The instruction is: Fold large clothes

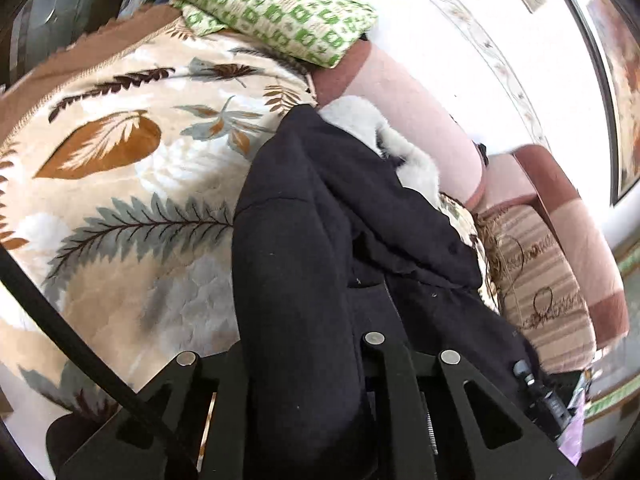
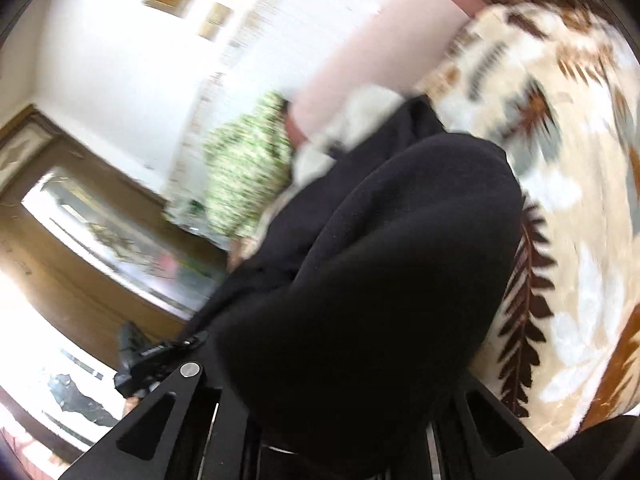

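A: Two claws, left claw (image 1: 320, 420) and right claw (image 2: 340, 420), are each gripping the black coat (image 1: 320, 240), apparently.

B: Yes, it's draping over the leaf-print blanket (image 1: 120, 140) toward its sofa-side edge, probably being spread for folding.

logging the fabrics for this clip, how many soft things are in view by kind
black garment with white fleece lining: 1
leaf-print blanket: 1
green patterned folded cloth: 1
striped cushion: 1
pink sofa: 1
total: 5
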A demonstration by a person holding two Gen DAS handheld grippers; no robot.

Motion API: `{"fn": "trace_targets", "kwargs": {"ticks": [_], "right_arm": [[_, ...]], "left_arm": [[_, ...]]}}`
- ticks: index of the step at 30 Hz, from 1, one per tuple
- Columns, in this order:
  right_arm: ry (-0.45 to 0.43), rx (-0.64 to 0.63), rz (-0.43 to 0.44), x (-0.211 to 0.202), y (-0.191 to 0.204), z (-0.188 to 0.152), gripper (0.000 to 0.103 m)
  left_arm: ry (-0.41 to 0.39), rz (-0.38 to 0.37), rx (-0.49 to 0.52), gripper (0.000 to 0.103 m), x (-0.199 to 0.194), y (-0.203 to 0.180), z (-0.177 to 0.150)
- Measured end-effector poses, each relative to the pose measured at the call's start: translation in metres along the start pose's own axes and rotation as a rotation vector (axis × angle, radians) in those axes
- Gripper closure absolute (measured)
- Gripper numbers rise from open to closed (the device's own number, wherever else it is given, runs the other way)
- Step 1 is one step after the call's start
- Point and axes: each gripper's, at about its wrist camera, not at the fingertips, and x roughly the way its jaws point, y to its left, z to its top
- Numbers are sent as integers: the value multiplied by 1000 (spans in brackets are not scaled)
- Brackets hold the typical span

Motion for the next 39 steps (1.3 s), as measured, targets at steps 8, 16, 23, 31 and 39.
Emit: {"fn": "trace_targets", "kwargs": {"ticks": [8,16,23,31,39], "right_arm": [[112,19,-99,-9,-41,-46,87],[79,-29,-55,-1,-14,-4,87],[25,-72,-33,40,23,91,88],[24,80,-65,137,-22,211,87],[197,175,-206,256,-106,237,86]], "left_arm": [[24,163,82,90,8,14,-60],[-68,91,55,90,-9,-12,-17],[-129,161,93,90,23,-69,87],[-101,278,0,87,130,-86,225],[-51,500,18,69,268,-53,254]]}}
